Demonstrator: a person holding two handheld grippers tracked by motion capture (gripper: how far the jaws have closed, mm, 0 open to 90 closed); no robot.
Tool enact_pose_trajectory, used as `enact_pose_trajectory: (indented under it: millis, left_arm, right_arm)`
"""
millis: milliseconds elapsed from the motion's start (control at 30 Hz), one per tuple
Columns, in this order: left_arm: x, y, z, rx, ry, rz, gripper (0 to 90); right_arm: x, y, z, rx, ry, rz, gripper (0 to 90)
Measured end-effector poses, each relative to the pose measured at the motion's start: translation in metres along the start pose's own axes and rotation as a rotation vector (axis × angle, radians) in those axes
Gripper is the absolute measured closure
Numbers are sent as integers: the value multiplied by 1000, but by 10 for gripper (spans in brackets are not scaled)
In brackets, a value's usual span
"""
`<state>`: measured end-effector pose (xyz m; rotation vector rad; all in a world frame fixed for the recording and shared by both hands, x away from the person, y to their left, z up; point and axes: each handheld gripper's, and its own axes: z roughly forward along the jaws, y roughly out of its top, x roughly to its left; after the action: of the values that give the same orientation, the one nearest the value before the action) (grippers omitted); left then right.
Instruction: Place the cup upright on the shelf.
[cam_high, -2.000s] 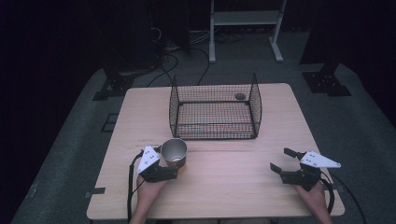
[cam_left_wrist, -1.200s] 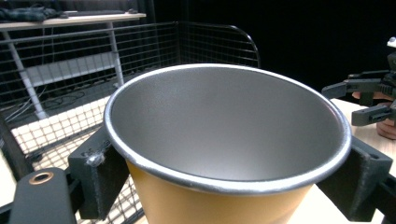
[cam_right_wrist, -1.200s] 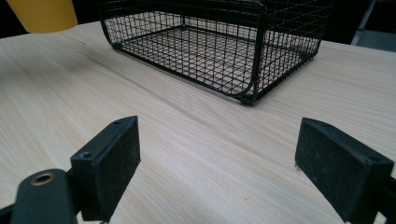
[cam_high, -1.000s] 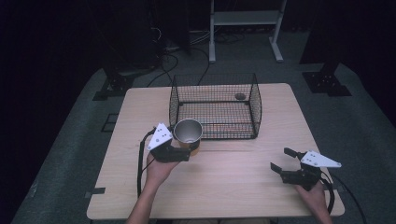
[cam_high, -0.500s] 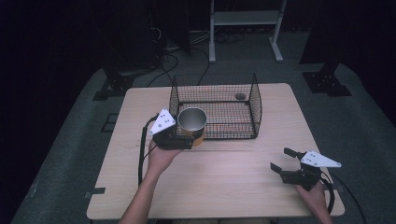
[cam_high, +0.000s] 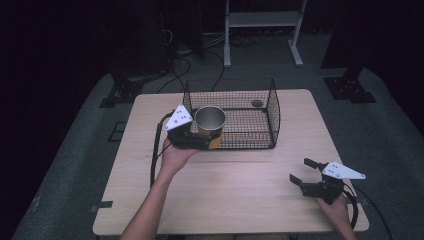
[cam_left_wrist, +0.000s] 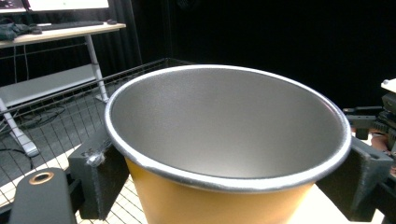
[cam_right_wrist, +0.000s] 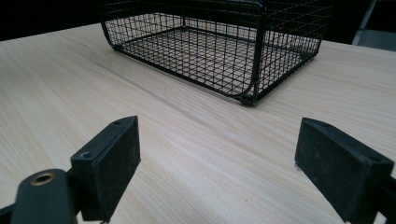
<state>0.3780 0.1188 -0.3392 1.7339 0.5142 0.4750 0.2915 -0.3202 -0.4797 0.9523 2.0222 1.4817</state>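
Note:
A cup (cam_high: 210, 125) with an orange outside and a silver inside is held upright above the near left corner of the black wire basket (cam_high: 270, 102). My left gripper (cam_high: 202, 141) is shut on the cup, one jaw on each side of its wall below the rim. In the left gripper view the cup (cam_left_wrist: 224, 154) stands close in front, with the basket mesh (cam_left_wrist: 60, 107) behind it. My right gripper (cam_high: 301, 171) rests open near the table's front right, nothing between its jaws. In the right gripper view the right gripper (cam_right_wrist: 219, 163) faces the basket (cam_right_wrist: 210, 51) across bare wood.
The light wooden table (cam_high: 240, 200) has free room in front of the basket. A small dark round object (cam_high: 257, 103) lies at the basket's far side. A white stand (cam_high: 260, 20), cables and dark equipment stand on the floor beyond the table.
My left gripper has carried the cup from the table's front left forward and to the right, up to the basket's near left corner. The right gripper has stayed put.

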Motion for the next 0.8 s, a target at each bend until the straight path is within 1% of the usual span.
enact_pose_trajectory:
  millis: [267,500,800]
  left_arm:
    - [6,12,14,-6,-11,9,132]
    - [12,21,26,-13,-30,3,132]
    - [19,26,46,5,-35,1,132]
  right_arm:
    - [0,0,0,-2,-1,0,131]
    - [0,0,0,-4,0,-1,131]
    - [0,0,0,-5,5,-1,131]
